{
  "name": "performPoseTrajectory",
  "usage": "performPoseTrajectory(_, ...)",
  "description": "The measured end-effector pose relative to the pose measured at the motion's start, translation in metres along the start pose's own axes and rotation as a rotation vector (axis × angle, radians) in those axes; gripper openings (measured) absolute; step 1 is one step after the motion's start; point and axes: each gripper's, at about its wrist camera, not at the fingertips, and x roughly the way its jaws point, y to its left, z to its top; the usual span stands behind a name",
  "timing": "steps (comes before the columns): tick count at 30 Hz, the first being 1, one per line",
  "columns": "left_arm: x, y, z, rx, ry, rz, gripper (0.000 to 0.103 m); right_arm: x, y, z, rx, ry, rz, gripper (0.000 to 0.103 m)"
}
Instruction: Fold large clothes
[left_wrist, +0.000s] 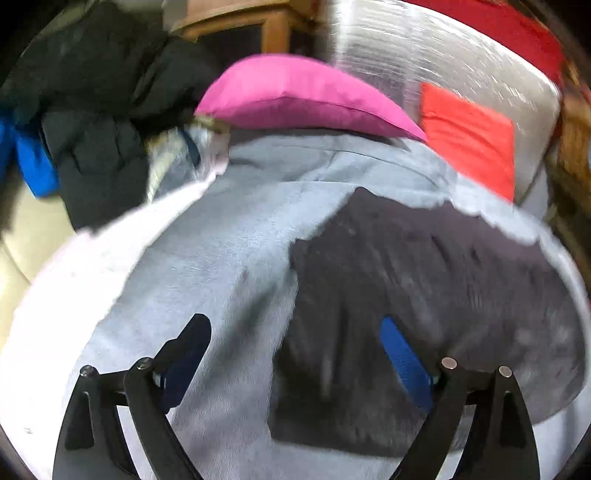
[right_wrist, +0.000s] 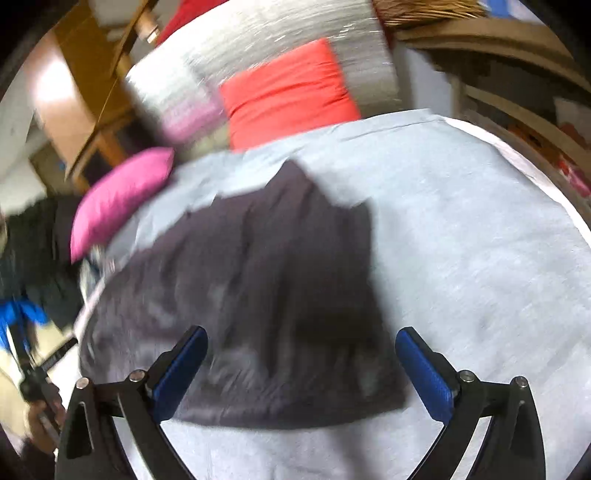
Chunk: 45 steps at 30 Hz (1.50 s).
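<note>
A dark grey garment (left_wrist: 424, 295) lies folded flat on the light grey bed sheet (left_wrist: 221, 258). In the left wrist view my left gripper (left_wrist: 295, 339) hovers above its left edge with the jaws spread wide and nothing between the blue pads (left_wrist: 402, 354). In the right wrist view the same garment (right_wrist: 258, 295) spreads under and ahead of my right gripper (right_wrist: 301, 349), whose jaws also stand wide apart, holding nothing. Both views are blurred by motion.
A pink pillow (left_wrist: 295, 92) and a red pillow (left_wrist: 469, 136) lie at the head of the bed against a grey headboard (left_wrist: 424, 55). A heap of dark clothes (left_wrist: 96, 122) sits at the left. A hand with the other gripper (right_wrist: 37, 391) shows at the lower left of the right wrist view.
</note>
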Motion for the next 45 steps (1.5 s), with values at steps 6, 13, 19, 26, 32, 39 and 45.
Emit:
performPoseTrajectory(6, 0.074, 0.026, 0.029, -0.161, 0.265, -0.321, 0.093, 0.06, -0.041, 0.045, 0.156, 0.174, 0.142, 0.103)
performPoseTrajectory(13, 0.103, 0.019, 0.041, -0.221, 0.326, -0.477, 0.092, 0.109, -0.02, 0.048, 0.09, 0.29, 0.209, 0.098)
performPoseTrajectory(19, 0.127, 0.006, 0.036, -0.148, 0.384, -0.434, 0.056, 0.126, -0.005, 0.045, 0.017, 0.331, 0.201, 0.068)
performPoseTrajectory(26, 0.128, -0.003, 0.034, -0.163, 0.35, -0.456, 0.072, 0.132, -0.001, 0.045, 0.019, 0.344, 0.185, 0.076)
performPoseTrajectory(32, 0.113, -0.033, 0.046, -0.041, 0.321, -0.331, 0.021, 0.111, 0.028, 0.056, -0.056, 0.335, 0.147, 0.025)
performPoseTrajectory(39, 0.059, -0.055, 0.072, 0.026, 0.225, -0.287, 0.016, 0.053, 0.075, 0.079, -0.172, 0.257, 0.136, 0.016)
performPoseTrajectory(45, -0.017, -0.066, 0.093, 0.091, 0.11, -0.317, 0.015, -0.009, 0.111, 0.092, -0.253, 0.174, 0.148, 0.014)
